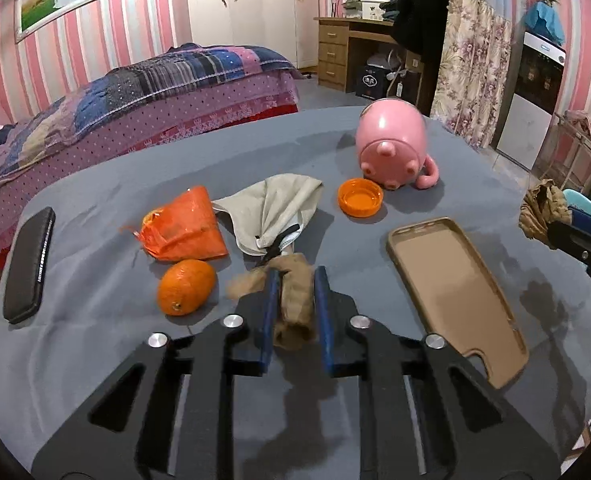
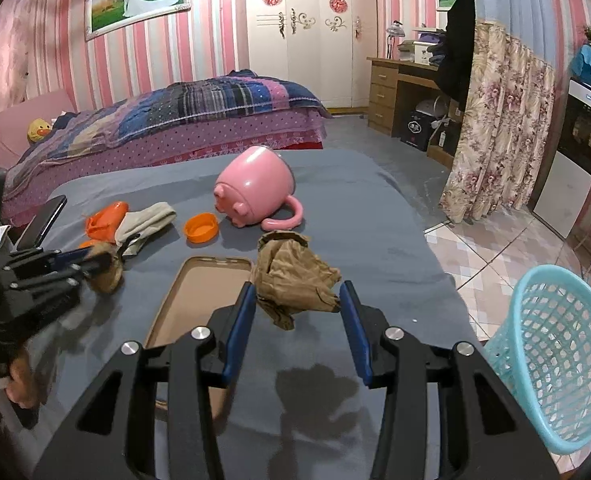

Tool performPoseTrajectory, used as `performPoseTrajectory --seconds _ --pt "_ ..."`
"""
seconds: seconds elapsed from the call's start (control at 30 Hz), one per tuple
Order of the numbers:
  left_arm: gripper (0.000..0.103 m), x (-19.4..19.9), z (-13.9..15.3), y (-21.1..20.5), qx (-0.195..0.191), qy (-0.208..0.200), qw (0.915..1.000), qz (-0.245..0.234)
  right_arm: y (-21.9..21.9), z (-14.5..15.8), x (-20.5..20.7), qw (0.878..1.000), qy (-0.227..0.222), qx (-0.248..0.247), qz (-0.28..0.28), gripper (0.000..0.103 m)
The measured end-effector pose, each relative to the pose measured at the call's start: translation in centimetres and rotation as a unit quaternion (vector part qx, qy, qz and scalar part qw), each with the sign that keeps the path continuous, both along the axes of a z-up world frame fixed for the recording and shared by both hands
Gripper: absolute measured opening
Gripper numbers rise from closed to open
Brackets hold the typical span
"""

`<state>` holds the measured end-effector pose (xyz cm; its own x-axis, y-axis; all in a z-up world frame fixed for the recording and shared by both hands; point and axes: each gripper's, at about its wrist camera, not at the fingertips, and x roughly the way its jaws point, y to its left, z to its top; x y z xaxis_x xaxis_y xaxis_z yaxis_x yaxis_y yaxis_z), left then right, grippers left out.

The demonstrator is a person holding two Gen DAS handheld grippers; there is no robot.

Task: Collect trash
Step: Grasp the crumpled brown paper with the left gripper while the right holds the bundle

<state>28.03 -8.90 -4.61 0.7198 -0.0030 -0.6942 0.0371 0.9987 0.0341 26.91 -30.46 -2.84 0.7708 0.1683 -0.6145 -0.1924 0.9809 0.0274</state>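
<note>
On the grey table [image 2: 359, 216], no brand or label can be read on anything; the turquoise basket [image 2: 555, 360] stands at 4 o'clock in the right view. The right gripper [image 2: 295, 294], fingers half apart, holds a crumpled brown paper [image 2: 291, 276] above the table. The left gripper [image 1: 295, 280], fingers narrow, pinches a brown paper wad [image 1: 293, 304], orange [image 1: 185, 286] at its 9 o'clock.

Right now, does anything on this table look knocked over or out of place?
Yes. The pink mug lies tipped on its side on the grey table, its footed bottom facing the cameras, handle resting on the cloth. Beside it, an orange cap sits loose, open side up. No spill is visible.
</note>
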Motion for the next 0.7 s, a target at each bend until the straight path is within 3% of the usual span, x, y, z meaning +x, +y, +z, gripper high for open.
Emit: performPoseTrajectory --seconds 0.17,0.23,0.37,0.4,0.47,0.5,0.7 --pt "0.011 -0.6 1.2 -0.4 0.006 -0.016 0.9998 0.01 -1.8 0.4 -0.9 1.0 -0.006 -0.006 -0.006 0.043" --pt "0.004 -1.0 1.2 -0.1 -0.005 -0.01 0.9998 0.016 -2.7 0.6 -1.2 1.0 -0.007 -0.006 -0.011 0.043" --pt "0.004 -2.3 0.7 0.3 -0.001 -0.006 0.9996 0.026 -4.3 0.5 -1.5 1.0 -0.007 -0.002 -0.021 0.043" --pt "0.007 -2.6 0.5 0.3 0.004 -0.006 0.9995 0.029 -4.6 0.5 -1.5 1.0 -0.007 -0.001 -0.021 0.043" --pt "0.042 -3.1 0.2 0.4 0.007 -0.004 0.9994 0.034 -5.0 0.5 -1.6 1.0 -0.007 0.003 -0.022 0.043" --pt "0.065 -3.3 0.2 0.4 0.006 -0.007 0.9992 0.038 -5.0 0.5 -1.6 1.0 -0.008 0.004 -0.022 0.043" --pt "0.068 -2.0 -0.4 -1.3 0.018 -0.01 0.9992 0.036 -5.1 -0.1 -1.2 1.0 -0.003 0.006 -0.021 0.044"
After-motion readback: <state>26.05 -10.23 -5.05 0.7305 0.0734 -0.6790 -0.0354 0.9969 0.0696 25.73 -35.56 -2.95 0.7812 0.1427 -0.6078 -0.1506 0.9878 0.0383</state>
